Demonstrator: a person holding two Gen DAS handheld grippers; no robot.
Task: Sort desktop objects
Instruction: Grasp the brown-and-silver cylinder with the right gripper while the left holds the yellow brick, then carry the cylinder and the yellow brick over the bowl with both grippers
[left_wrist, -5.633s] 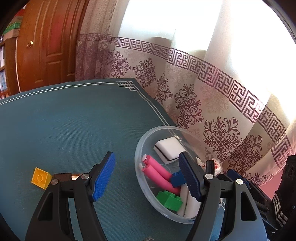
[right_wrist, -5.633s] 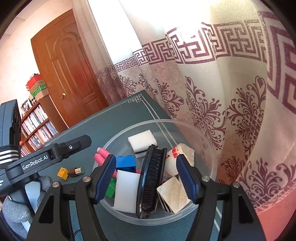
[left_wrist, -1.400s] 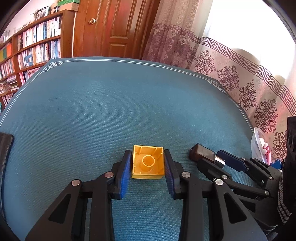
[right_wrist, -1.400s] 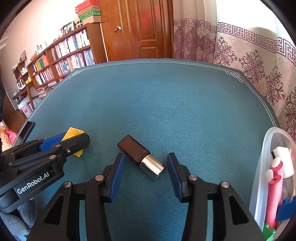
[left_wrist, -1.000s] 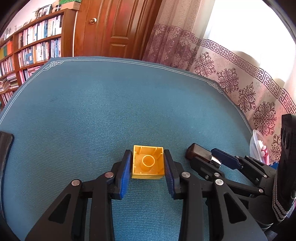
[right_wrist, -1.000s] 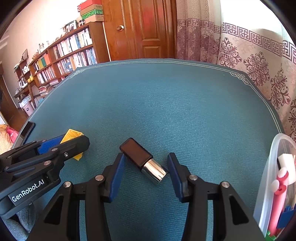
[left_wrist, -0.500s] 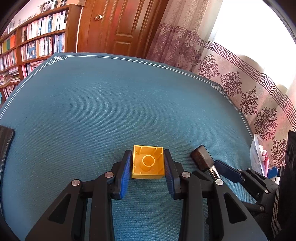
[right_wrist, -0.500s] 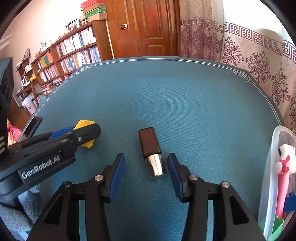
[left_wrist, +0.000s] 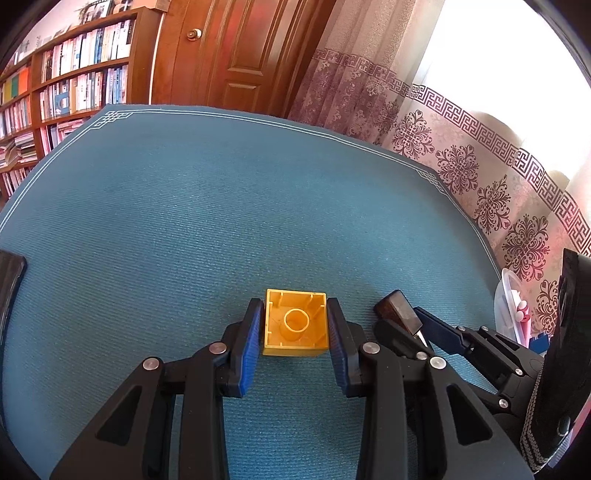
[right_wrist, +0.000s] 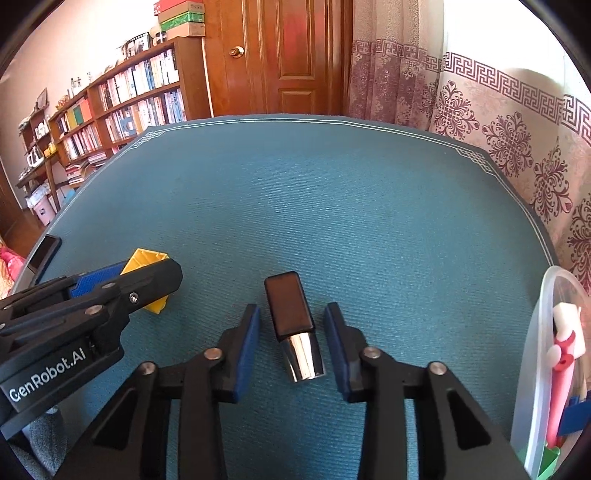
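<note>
Left gripper (left_wrist: 295, 325) had its jaws pinching the yellow brick (left_wrist: 296, 323) — blue pads flat against both sides, hollow underside with its round tube facing the camera, brick down at the teal worktop (left_wrist: 221, 221); lifted or resting, couldn't tell. Right gripper (right_wrist: 291, 345) sat just right of it, jaws spread around the lipstick tube (right_wrist: 293, 326), a gap showing on each side, pads not touching it. Tube lay flat on the worktop, dark cap pointing away, chrome end toward the camera. In the right wrist view the brick showed at left behind the left gripper's black fingers. Clear plastic bowl (right_wrist: 535, 332) stood at the right edge of the worktop, well apart from both items — pink rollers (right_wrist: 561, 384), a white block (right_wrist: 565, 317), blue and green pieces inside. Patterned curtain (left_wrist: 480, 155), wooden door (right_wrist: 295, 55) and bookshelf (right_wrist: 122, 96) stood behind.
</note>
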